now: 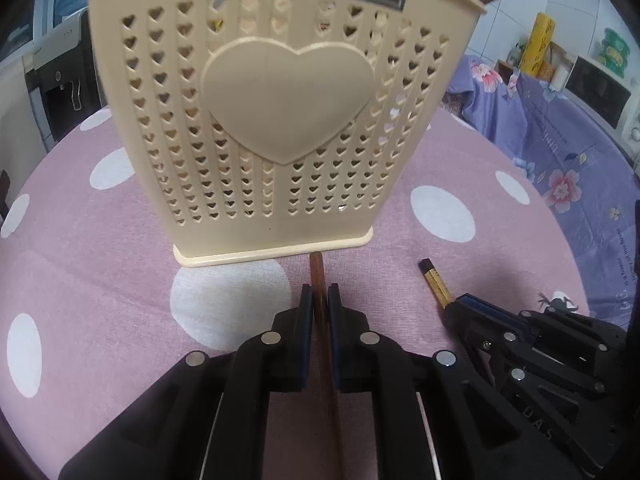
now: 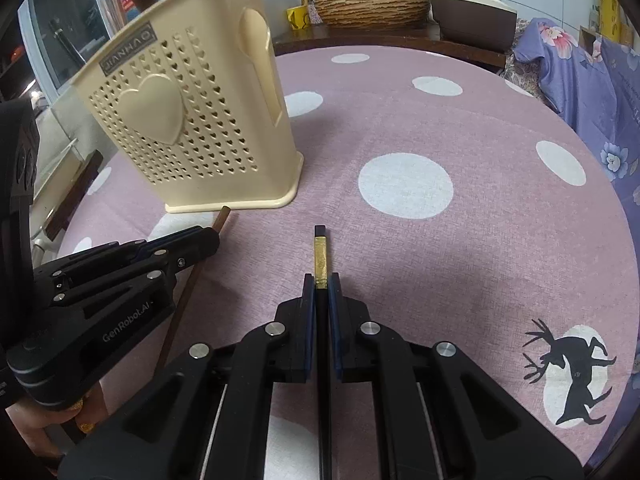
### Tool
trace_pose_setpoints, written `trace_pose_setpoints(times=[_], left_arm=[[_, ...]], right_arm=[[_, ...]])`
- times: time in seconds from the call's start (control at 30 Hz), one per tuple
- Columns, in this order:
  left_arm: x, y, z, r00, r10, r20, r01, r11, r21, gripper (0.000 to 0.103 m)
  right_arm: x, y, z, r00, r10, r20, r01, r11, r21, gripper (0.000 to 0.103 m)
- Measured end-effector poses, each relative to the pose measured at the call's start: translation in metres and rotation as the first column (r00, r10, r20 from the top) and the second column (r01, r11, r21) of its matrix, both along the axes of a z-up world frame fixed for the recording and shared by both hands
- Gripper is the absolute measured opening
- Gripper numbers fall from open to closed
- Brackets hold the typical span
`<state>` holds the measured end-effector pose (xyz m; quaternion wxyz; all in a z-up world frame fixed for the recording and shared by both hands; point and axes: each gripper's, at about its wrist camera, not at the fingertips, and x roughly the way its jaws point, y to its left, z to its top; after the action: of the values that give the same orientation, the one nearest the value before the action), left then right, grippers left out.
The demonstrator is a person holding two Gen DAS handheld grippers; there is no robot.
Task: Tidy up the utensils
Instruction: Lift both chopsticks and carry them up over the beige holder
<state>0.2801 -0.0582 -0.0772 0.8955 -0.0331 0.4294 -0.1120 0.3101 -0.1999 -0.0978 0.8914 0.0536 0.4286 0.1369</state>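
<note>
Presently, a brown chopstick (image 1: 319, 280) is clamped by the left gripper (image 1: 320, 300), a black chopstick (image 2: 321, 256) by the right gripper (image 2: 320, 292); both should be lifted clear, then tipped upright above the utensil holder (image 1: 280, 120).

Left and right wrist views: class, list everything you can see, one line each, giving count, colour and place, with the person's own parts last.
Utensil holder: one, cream, heart-perforated, standing on the table beyond both grippers.
Brown chopstick: one, wood-brown, tip near the holder's base.
Black chopstick: one, black with a gold band, to the right of the brown one.
Tablecloth: one, pink with white dots, covering the round table.
Woven basket: one, tan, on the counter behind.
Floral cloth: one, purple, right of the table.
Left gripper: one, black, shut on the brown chopstick.
Right gripper: one, black, shut on the black chopstick.
Hand: one, holding the left gripper.
</note>
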Motion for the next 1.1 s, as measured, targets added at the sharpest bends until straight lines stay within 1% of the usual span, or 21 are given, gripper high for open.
trace_pose_setpoints(times=[0.23,0.33,0.53,0.7,0.83,1.0,1.1], left_arm=[[-0.027,0.017,0.032,0.997,-0.006,0.082,0.012,0.997,-0.072,0.008],[-0.043,0.025,0.053,0.99,-0.006,0.144,0.019,0.996,-0.09,0.008],[-0.069,0.045,0.093,0.967,0.018,0.254,0.018,0.99,-0.137,0.008],[-0.082,0.062,0.119,0.943,0.049,0.328,0.001,0.989,-0.149,0.008],[-0.087,0.07,0.136,0.927,0.068,0.368,-0.01,0.987,-0.157,0.008],[-0.094,0.079,0.155,0.902,0.093,0.421,-0.023,0.985,-0.168,0.008],[-0.095,0.079,0.16,0.893,0.098,0.439,-0.024,0.985,-0.171,0.008]], right_arm=[[-0.025,-0.002,0.029,0.997,0.028,0.072,-0.032,0.998,0.06,0.008],[-0.037,-0.001,0.045,0.992,0.048,0.114,-0.058,0.995,0.082,0.008],[-0.061,0.0,0.088,0.974,0.074,0.216,-0.105,0.985,0.137,0.008],[-0.076,0.001,0.119,0.952,0.085,0.294,-0.132,0.98,0.146,0.008],[-0.085,0.0,0.142,0.936,0.083,0.342,-0.141,0.979,0.148,0.008],[-0.084,0.006,0.155,0.927,0.095,0.362,-0.157,0.977,0.144,0.008],[-0.082,0.013,0.16,0.924,0.105,0.369,-0.164,0.978,0.132,0.008]])
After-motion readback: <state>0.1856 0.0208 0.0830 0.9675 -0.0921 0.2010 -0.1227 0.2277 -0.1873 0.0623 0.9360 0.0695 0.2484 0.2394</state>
